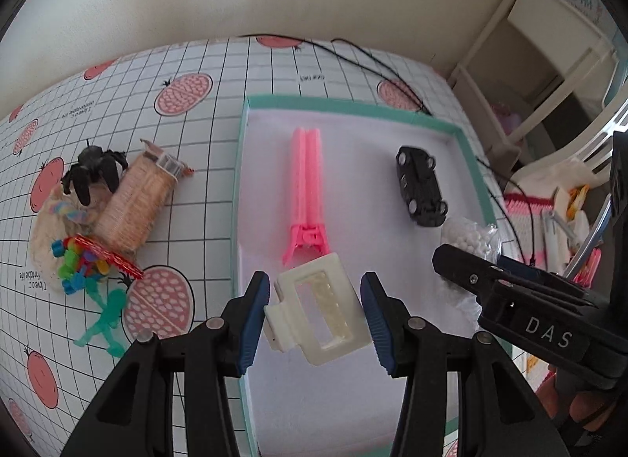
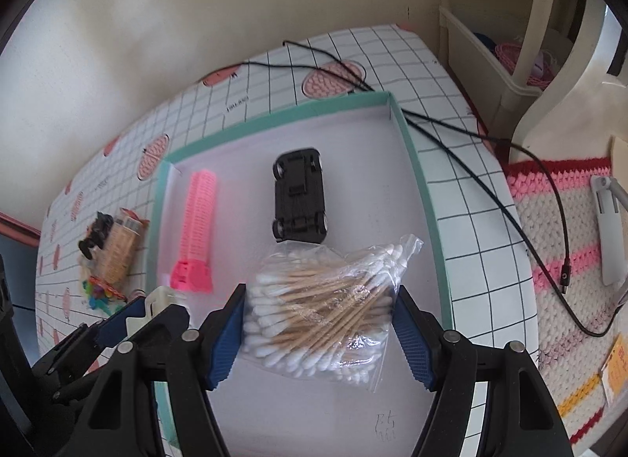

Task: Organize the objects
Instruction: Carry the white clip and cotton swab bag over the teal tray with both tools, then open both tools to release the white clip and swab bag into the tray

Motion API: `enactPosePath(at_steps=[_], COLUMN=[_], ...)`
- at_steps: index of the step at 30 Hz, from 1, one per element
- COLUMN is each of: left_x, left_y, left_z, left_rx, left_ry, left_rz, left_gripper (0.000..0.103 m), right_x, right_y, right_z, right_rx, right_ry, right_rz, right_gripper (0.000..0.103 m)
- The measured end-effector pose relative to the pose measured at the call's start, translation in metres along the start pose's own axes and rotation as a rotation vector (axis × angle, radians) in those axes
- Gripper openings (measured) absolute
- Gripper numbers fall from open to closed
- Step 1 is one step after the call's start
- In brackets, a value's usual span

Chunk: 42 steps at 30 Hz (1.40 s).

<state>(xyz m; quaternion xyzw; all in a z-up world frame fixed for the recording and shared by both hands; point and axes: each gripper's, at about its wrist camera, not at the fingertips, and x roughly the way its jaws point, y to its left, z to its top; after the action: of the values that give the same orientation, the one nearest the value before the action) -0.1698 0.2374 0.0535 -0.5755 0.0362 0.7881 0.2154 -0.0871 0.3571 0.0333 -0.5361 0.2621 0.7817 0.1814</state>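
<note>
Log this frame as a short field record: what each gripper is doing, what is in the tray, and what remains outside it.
left gripper: open, either side of cream plastic hair claw clip
right gripper: open, around clear bag of wooden cotton swabs
tray: teal-rimmed white shallow box
also in tray: pink plastic folding comb; black toy car, wheels up
outside tray: black toy spider, toothpick jar, green figure
</note>
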Motion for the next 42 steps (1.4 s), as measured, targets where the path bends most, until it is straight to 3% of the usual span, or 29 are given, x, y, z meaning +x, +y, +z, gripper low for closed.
enactPosePath(at_steps=[12, 31, 42], left_x=[0.017, 0.014, -0.038], left_y=[-0.008, -0.014, -0.016], left_z=[-0.008, -0.006, 0.008], left_rx=[0.038, 0.07, 0.084], left_ry=[0.042, 0.055, -0.071], left_rz=[0.043, 0.059, 0.032], left_gripper=[0.05, 0.051, 0.051], right_x=[0.018, 0.004, -0.042], right_y=[0.0, -0.012, 0.001], right_z=[-0.009, -0.013, 0.006], right_rx=[-0.03, -0.003, -0.015], right_ry=[0.045, 0.046, -0.083], right_rz=[-0.069, -0.025, 0.021], right_gripper=[0.073, 0.076, 0.076])
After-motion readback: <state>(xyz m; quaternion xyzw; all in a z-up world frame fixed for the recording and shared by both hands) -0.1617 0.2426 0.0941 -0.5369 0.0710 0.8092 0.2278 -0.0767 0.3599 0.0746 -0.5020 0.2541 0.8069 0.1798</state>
